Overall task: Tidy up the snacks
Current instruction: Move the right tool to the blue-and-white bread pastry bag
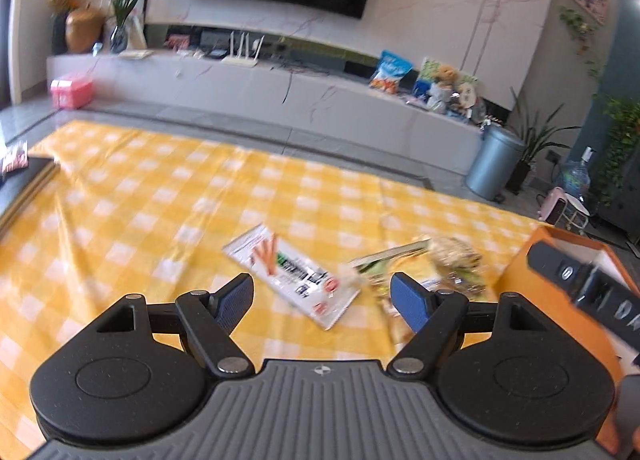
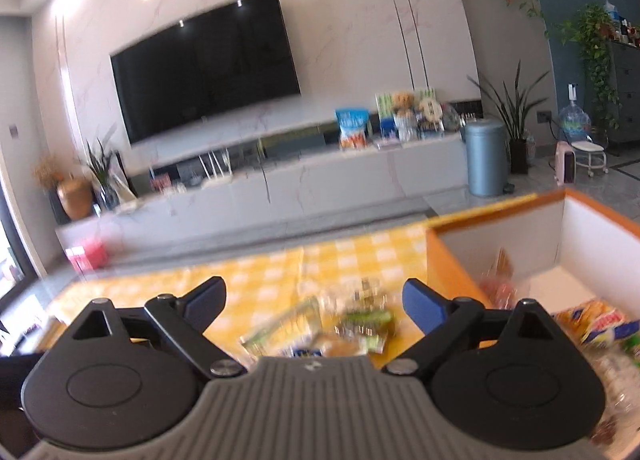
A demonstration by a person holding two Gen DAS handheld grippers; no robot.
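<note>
Desk cloth (image 1: 160, 200): yellow-white checked fabric, wrinkled.
Box (image 2: 448, 260): orange card, white inside, crinkly packets within.
Flat packet (image 1: 296, 276): glossy rectangle, left of box.
Left tool (image 1: 322, 296): wide apart, empty.
Right tool (image 2: 316, 300): wide apart, empty.

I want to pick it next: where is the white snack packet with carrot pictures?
In the left wrist view, the white carrot packet lies flat on the yellow checked cloth, left of the orange box.
</note>
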